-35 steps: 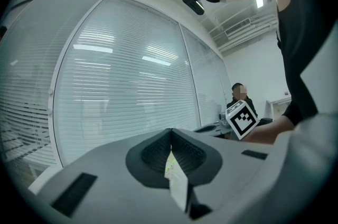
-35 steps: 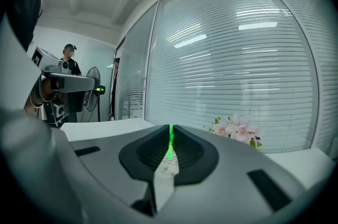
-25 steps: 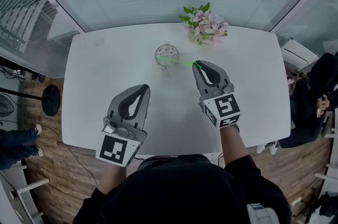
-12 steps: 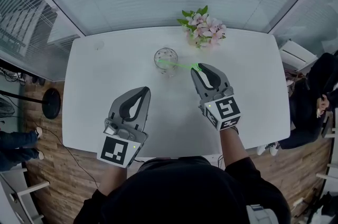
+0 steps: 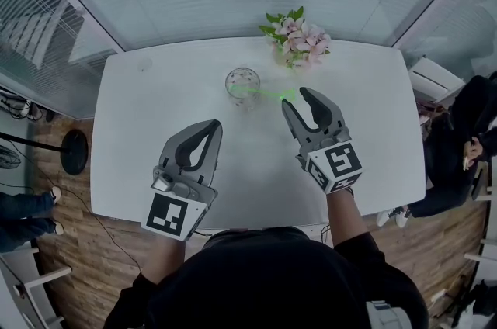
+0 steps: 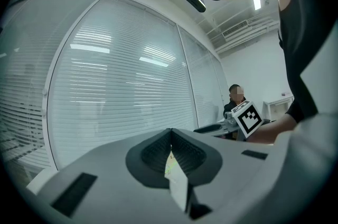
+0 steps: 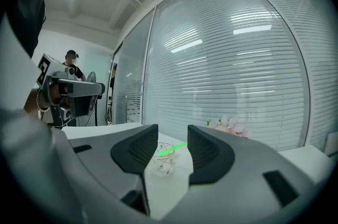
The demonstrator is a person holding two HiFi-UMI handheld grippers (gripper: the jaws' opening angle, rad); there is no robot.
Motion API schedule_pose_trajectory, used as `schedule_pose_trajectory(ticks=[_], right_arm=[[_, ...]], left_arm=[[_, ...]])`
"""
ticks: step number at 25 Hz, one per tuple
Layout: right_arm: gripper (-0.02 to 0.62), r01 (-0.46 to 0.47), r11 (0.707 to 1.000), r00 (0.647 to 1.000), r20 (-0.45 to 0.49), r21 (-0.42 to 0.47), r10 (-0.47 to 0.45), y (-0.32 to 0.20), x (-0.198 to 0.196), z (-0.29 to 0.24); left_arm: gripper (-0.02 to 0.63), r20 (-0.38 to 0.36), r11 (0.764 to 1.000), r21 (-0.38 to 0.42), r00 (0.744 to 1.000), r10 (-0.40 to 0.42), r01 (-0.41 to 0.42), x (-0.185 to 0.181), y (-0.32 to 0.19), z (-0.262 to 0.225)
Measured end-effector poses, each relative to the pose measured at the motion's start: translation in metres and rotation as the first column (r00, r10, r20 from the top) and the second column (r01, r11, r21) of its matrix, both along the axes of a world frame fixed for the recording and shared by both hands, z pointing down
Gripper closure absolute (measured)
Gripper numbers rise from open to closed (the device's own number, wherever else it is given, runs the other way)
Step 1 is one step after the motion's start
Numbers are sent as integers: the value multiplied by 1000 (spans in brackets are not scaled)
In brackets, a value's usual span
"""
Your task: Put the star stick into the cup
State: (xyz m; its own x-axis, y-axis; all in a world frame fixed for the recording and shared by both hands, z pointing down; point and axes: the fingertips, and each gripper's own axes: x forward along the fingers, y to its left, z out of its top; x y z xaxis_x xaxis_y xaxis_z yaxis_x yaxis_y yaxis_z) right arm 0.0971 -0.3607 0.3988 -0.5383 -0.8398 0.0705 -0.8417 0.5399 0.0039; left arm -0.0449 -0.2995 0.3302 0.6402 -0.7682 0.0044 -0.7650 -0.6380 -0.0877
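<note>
The star stick [image 5: 264,92] leans in the cup [image 5: 243,81], so the right claw [image 5: 297,98] beside the cup has just been opening wide, gripping nothing; the left claw [image 5: 211,126] is closed and empty.

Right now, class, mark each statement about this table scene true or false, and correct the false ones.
1. The green star stick leans in the glass cup. True.
2. The right gripper clamps the stick. False: its jaws have just been opening and stand apart, pressing on nothing.
3. The left gripper has its jaws together. True.
4. The flowers lie at the near edge of the table. False: they stand at the far edge, beyond the cup.
</note>
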Motion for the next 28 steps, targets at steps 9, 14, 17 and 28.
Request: schedule_pose_trajectory(ticks=[9,14,17,28], right_arm=[[431,9,997,998,59,72,-13,28,-2,-53],[436,-2,994,999,51,106,-3,40,3,-71],[438,2,993,998,60,114,-9,46,2,-80],[487,13,990,996,84,143,-26,60,-6,-98]], left_arm=[[592,-14,999,34,1000,22,-22,9,1,-13],[592,-18,998,48,999,32,-31,13,2,-17],[592,-25,998,45,999,37,-35,15,3,-17],[592,-12,998,48,999,48,-47,15,4,-20]])
